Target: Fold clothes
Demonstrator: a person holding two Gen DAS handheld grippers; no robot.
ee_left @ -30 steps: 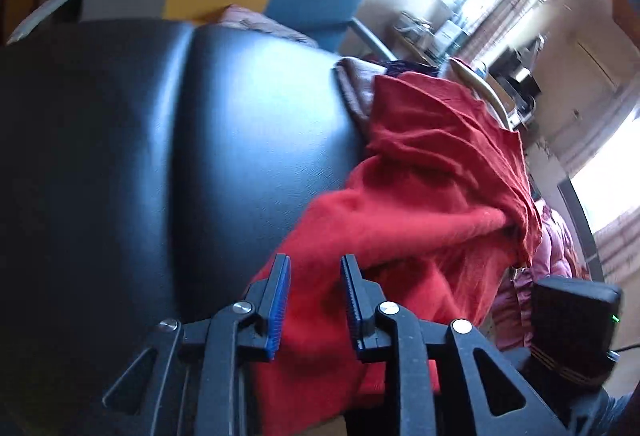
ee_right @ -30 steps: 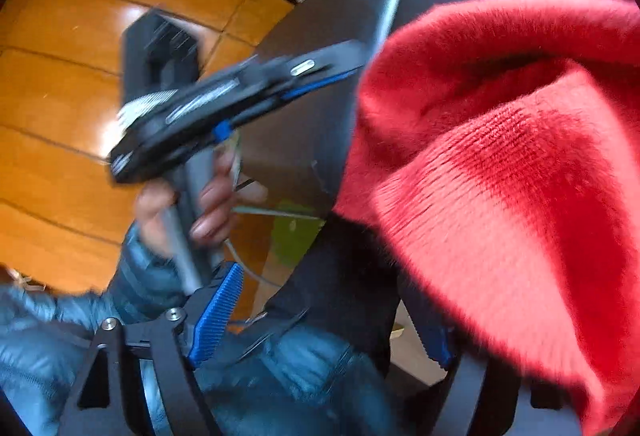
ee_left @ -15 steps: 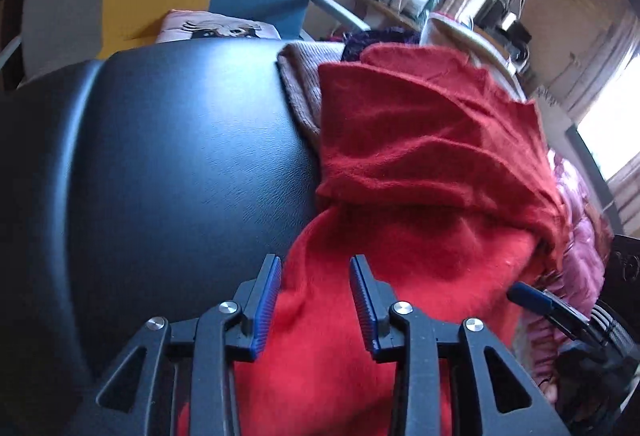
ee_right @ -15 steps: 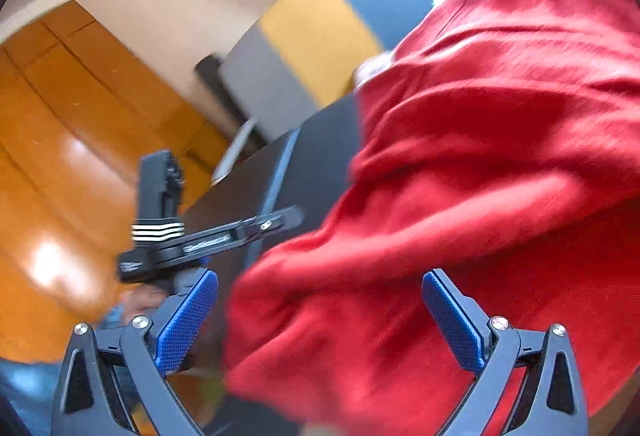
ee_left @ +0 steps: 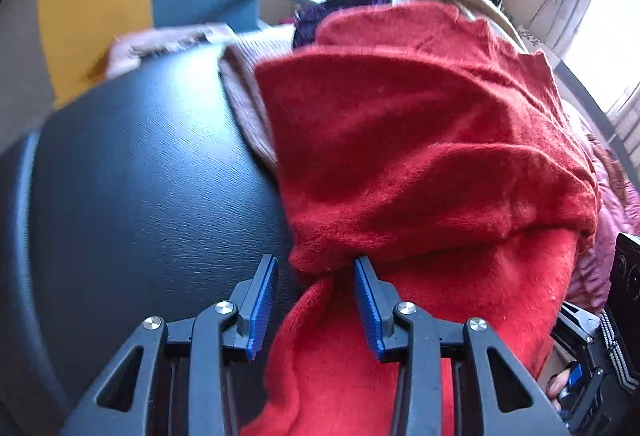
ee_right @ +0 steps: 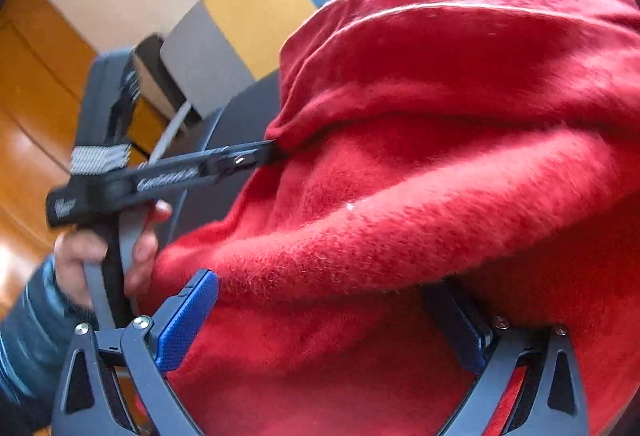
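Red knitwear, a fuzzy sweater (ee_left: pixel 420 164), is heaped on a black padded seat (ee_left: pixel 140 176), with one layer already turned over the rest. Its lower edge is straddled by the left gripper (ee_left: pixel 315 300), whose jaws have just been opening; the cloth is between them, unpinched. The right gripper (ee_right: pixel 320 320) is spread to its widest over the near fold, gripping nothing. A brownish garment (ee_left: pixel 244 104) is pinned beneath. Folding is judged barely begun: smoothing and squaring are left.
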